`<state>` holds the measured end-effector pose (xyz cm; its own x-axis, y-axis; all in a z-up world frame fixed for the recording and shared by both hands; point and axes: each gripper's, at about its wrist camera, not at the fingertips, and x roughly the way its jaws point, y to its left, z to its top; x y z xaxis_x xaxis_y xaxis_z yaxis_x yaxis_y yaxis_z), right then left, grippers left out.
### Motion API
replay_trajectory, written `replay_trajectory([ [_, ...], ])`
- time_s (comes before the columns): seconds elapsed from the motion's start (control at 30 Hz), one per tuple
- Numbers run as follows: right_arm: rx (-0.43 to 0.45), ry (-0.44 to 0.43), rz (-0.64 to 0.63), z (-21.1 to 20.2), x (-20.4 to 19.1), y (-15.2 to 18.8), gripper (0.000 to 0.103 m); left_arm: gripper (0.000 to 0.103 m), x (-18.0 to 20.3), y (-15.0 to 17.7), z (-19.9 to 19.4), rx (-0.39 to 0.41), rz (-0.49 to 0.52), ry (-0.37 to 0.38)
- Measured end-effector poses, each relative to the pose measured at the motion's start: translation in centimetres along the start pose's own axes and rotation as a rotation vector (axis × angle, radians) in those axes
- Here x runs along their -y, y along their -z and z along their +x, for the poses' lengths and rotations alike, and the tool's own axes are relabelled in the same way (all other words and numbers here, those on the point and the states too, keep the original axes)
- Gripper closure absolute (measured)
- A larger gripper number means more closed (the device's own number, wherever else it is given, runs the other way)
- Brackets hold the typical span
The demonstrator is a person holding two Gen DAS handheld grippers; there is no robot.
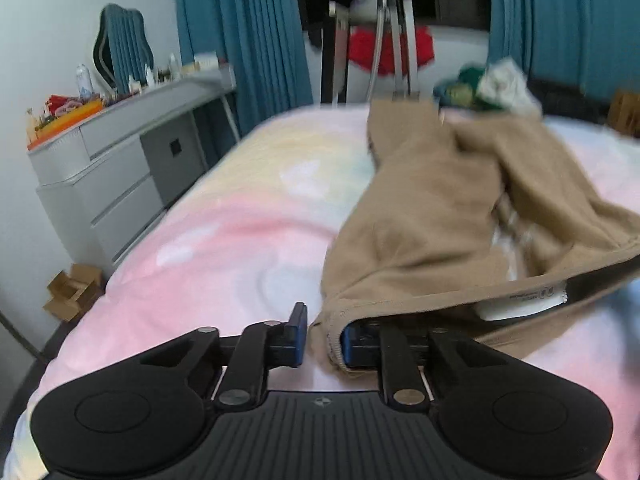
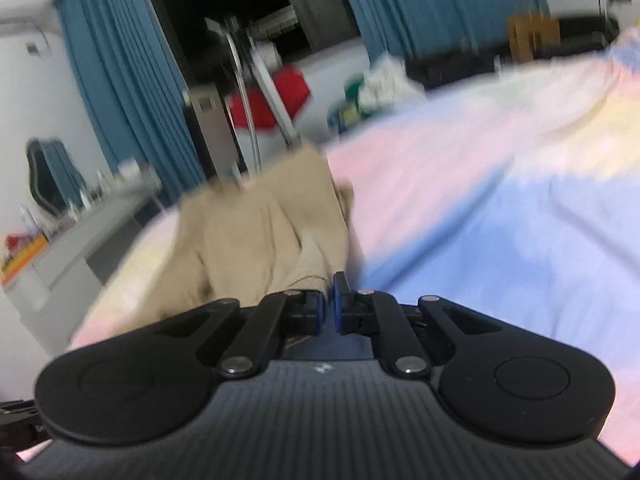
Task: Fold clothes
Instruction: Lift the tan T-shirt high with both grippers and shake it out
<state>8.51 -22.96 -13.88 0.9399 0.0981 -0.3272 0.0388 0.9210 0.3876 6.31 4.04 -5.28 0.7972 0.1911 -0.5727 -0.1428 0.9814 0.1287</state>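
My left gripper (image 1: 324, 334) sits low over a bed (image 1: 208, 248) covered in a pastel sheet of pink, yellow and pale blue swirls, its jaws a little apart with a hem of the tan trousers (image 1: 432, 216) between the blue pads; the right pad is tucked inside the waistband opening, and I cannot tell whether the cloth is truly pinched. My right gripper (image 2: 328, 306) has its jaws nearly closed, with the ribbed edge of the same tan trousers (image 2: 260, 232) reaching right up to the narrow gap, though motion blur keeps me from telling whether it has hold of it. Beyond the bed, on the left wall, stands a grey dresser (image 1: 116, 168) cluttered with bottles and bright items, a wavy mirror (image 1: 118, 46) above it, and blue curtains (image 1: 240, 32) framing a dark opening. A metal stand (image 1: 396, 40) rises at the far edge of the bed, and a heap of green and white clothes (image 1: 488, 88) lies beside it. The trousers stretch away from both grippers toward that stand, rumpled and partly lifted, with a white label (image 1: 520, 304) showing inside the open waistband. A cardboard box (image 1: 72, 292) sits on the floor by the dresser.
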Motion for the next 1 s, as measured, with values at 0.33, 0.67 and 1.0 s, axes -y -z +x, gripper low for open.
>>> replay_trajectory([
  [0.33, 0.366, -0.074, 0.006, -12.1, -6.2, -14.2, 0.098, 0.099, -3.0, -14.4, -17.6, 0.500, -0.140, 0.100],
  [0.67, 0.745, -0.206, -0.096, -29.2, -12.1, -28.0, 0.098, 0.098, -6.4, -26.6, -38.9, 0.798, -0.184, 0.171],
  [1.0, 0.852, -0.226, -0.209, -34.7, -14.5, -33.8, 0.097, 0.098, -6.6, -30.4, -45.0, 0.817, -0.188, 0.199],
])
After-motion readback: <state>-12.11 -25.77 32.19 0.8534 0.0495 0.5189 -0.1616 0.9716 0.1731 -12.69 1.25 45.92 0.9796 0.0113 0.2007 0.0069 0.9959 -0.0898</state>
